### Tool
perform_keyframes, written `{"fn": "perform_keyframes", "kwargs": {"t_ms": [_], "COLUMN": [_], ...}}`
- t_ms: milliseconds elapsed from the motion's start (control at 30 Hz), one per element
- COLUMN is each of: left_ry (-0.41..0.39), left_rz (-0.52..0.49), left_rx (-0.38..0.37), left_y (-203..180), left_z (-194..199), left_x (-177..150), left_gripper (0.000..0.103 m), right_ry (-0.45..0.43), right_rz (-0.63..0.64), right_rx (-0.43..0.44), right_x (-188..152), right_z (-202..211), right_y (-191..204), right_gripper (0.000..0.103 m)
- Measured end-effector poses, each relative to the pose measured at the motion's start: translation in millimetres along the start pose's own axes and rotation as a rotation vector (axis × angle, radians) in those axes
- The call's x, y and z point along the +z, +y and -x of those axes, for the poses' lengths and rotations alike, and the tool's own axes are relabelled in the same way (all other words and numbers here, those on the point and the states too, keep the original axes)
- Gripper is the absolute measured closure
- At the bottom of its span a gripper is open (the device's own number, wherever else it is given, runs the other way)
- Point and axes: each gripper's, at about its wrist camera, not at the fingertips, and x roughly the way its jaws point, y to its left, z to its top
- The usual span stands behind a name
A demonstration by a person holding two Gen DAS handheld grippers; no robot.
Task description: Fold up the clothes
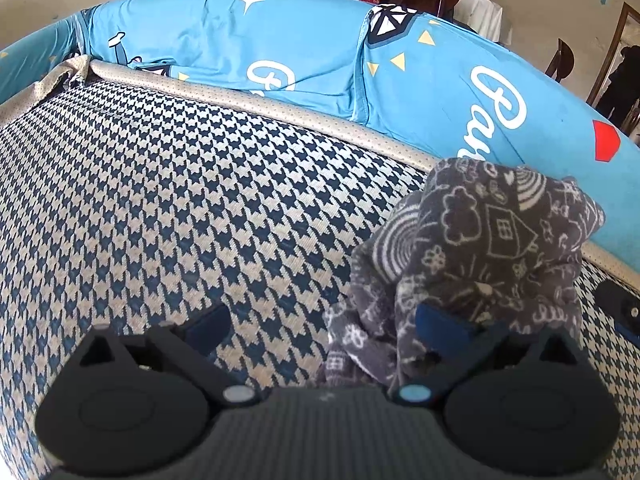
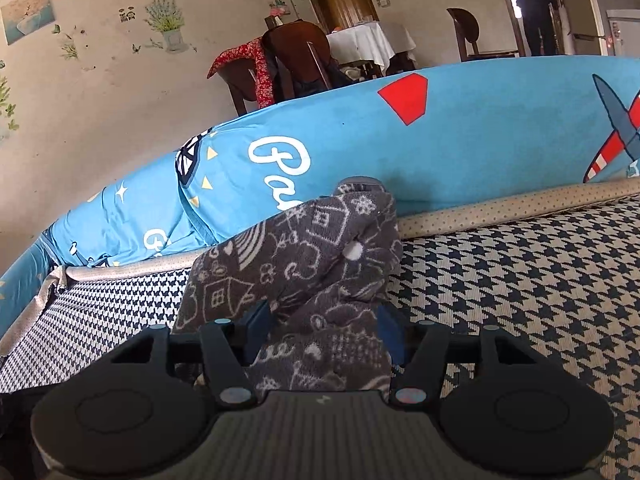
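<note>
Garment: a grey printed fleece piece (image 1: pixel 472 248), bunched and lifted above the houndstooth sofa seat (image 1: pixel 168 184), close to the blue cover (image 1: pixel 248 36) on the backrest
Right gripper (image 2: pixel 322 332): fingers closed in on a thick wad of the fleece (image 2: pixel 304 264), which fills the gap between them; a firm hold as far as the view shows
Left gripper (image 1: pixel 324 320): jaws spread wide; the left finger is over bare seat, the right finger lies against the hanging cloth, nothing pinched
Done so far: judging by the crumpled heap, no fold is visible; no flat edge, no crease, no tidy panel
Left to do: likely spread the piece flat on the seat, find corners or hems, then fold
Unclear: what kind of garment it is; a white button (image 2: pixel 354 251) shows, sleeves or legs cannot be told
</note>
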Motion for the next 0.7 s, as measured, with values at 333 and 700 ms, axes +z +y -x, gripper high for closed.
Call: {"fn": "perform_keyframes", "kwargs": {"t_ms": [333,700], "left_ry": [0.01,0.013], "left_rz": [-0.009,-0.018], "left_rx": [-0.006,-0.016], "left_y": [-0.9,-1.0], "left_z": [-0.8,0.3], "left_x": [-0.9,-1.6], "left_gripper": [0.0,0.0], "right_ry": [-0.045,-0.037], "right_rz": [0.022,0.049], "right_rx": [-0.034,-0.02], "right_x": [14.0,22.9], "right_z": [-29.7,-61.9], "right_y": [-0.2,1.9], "right_gripper": [0.033,0.066]}}
